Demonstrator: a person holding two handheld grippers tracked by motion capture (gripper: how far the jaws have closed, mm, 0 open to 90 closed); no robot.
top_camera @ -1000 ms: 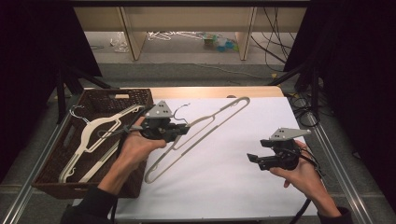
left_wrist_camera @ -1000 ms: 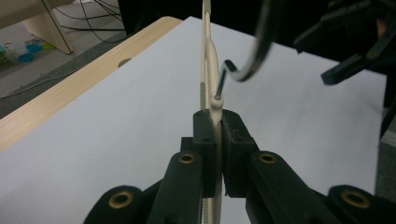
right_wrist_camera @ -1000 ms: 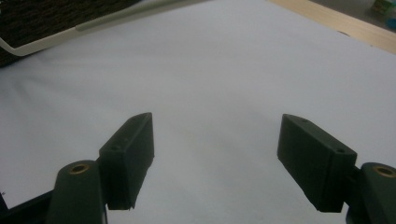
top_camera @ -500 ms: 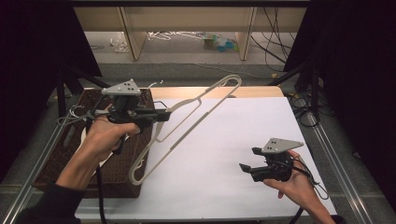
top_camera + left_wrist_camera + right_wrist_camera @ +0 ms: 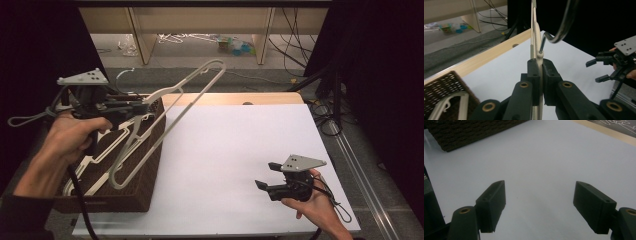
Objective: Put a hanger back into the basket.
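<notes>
Left gripper: we see the left gripper [image 5: 145, 106] held above the near-left of the table, its jaws clamped tight on the pale beige plastic clothes hanger with a metal hook [image 5: 165, 117].
Left gripper view: only here do we see the pads pinching the hanger's [image 5: 537, 37] thin neck just below the dark metal hook [image 5: 564, 23], which curls up and to the right.
High view: this one gives us the hanger's full shape, which the close view cuts off; it slants from a low end over the basket up to a far, high end past the table's far edge.
Hanger's place: in the air, right of the left hand [image 5: 70, 137], touching the jaws alone.
Right gripper: the right gripper [image 5: 265, 176] sits low at the near-right, jaws spread wide with nothing between them.
Right gripper view: we see bare white table sheet [image 5: 544, 157] between the pads.
Basket: the dark brown woven wicker basket [image 5: 150, 165] stands at the left edge, with more pale hangers [image 5: 95, 160] lying inside.
Open room: the white sheet [image 5: 240, 145] between basket and right gripper is bare; a wooden strip [image 5: 235, 98] runs along the far edge.
</notes>
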